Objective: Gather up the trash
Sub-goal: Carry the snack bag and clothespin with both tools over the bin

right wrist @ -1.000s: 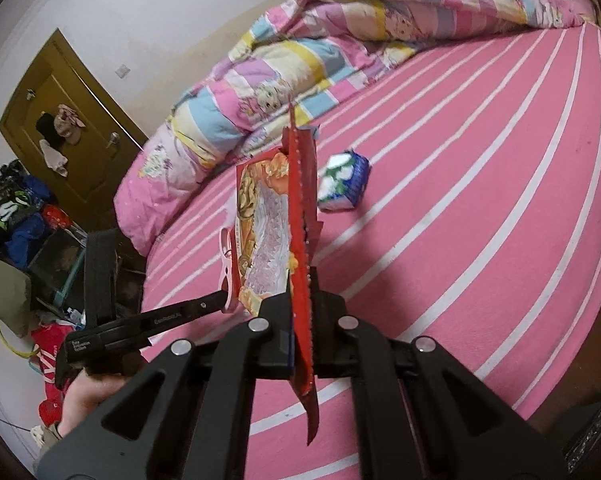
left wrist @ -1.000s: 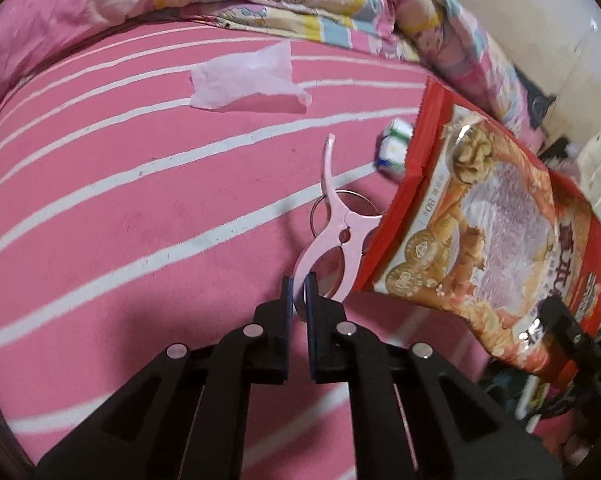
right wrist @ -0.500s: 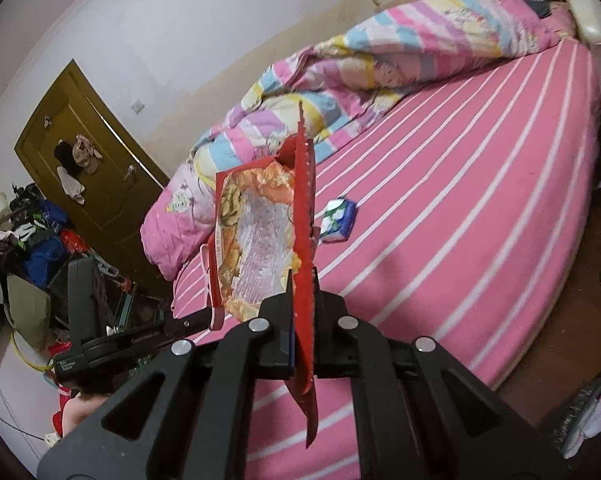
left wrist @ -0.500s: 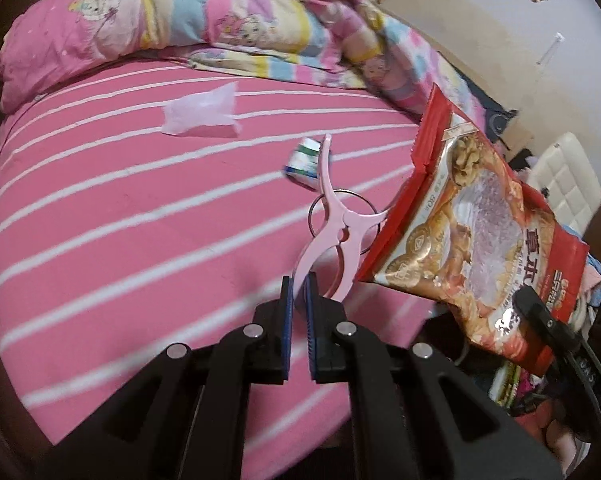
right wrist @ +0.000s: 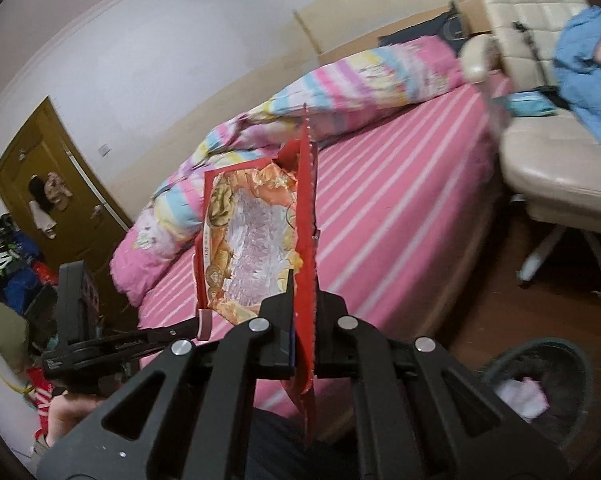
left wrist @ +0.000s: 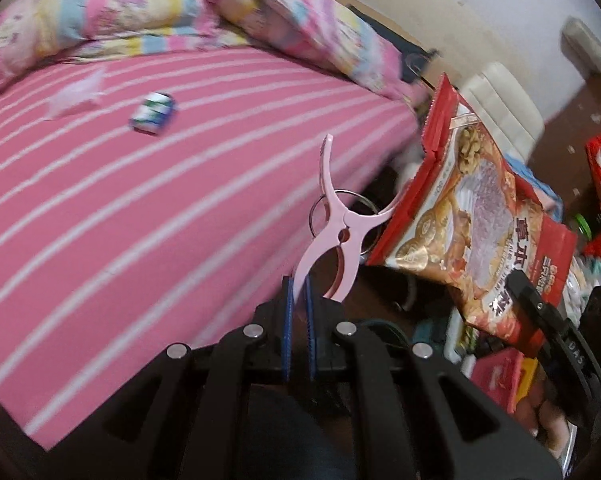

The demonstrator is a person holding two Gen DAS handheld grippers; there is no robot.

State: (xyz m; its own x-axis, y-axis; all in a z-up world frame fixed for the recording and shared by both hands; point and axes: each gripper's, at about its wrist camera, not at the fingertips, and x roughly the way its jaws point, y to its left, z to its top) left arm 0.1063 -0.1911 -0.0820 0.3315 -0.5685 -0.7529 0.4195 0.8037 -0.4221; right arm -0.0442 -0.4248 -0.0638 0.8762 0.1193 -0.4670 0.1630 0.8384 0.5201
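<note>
Bed point(left wrist: 148, 216) now farther, bin point(right wrist: 540, 388) nearby

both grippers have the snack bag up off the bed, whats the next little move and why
Probably carry the snack bag toward the dark bin at the lower right of the right wrist view. The right hand-held gripper is shut on the bag's red edge, the left hand-held gripper is shut on the pink clip attached to it, and the bag hangs clear of the bed.

Left wrist view angled down along its jaws, right wrist view shallower, both sharing the striped bed point(left wrist: 148, 216) point(right wrist: 400, 200)
</note>
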